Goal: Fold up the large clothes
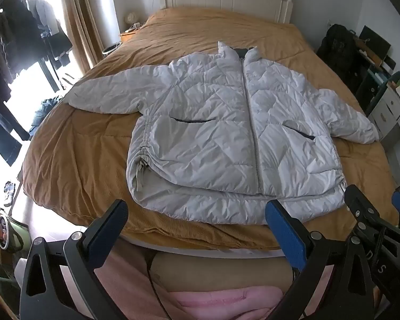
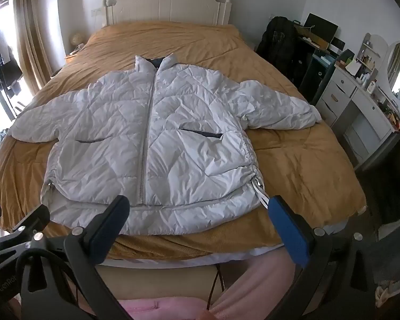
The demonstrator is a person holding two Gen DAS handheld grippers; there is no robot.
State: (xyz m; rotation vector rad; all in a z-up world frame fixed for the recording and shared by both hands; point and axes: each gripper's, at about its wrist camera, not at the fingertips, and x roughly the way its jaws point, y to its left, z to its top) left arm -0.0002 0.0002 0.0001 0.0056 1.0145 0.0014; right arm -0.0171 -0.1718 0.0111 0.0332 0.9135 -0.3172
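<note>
The puffy white jacket (image 1: 226, 133) on the bed (image 1: 80, 160) looks light, slippery and springy; both tools, left (image 1: 197, 229) and right (image 2: 200, 226), gape empty; I'd pinch a sleeve cuff.

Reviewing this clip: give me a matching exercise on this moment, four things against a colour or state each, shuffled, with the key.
Things:
1. jacket
2. bedspread
3. headboard
4. left gripper

Descriptions:
A. mustard brown, covering the bed
B. open, holding nothing
C. cream, at the far end of the bed
D. white, quilted, zipped, sleeves spread out

Pairs: 1-D, 2-A, 3-C, 4-B
</note>
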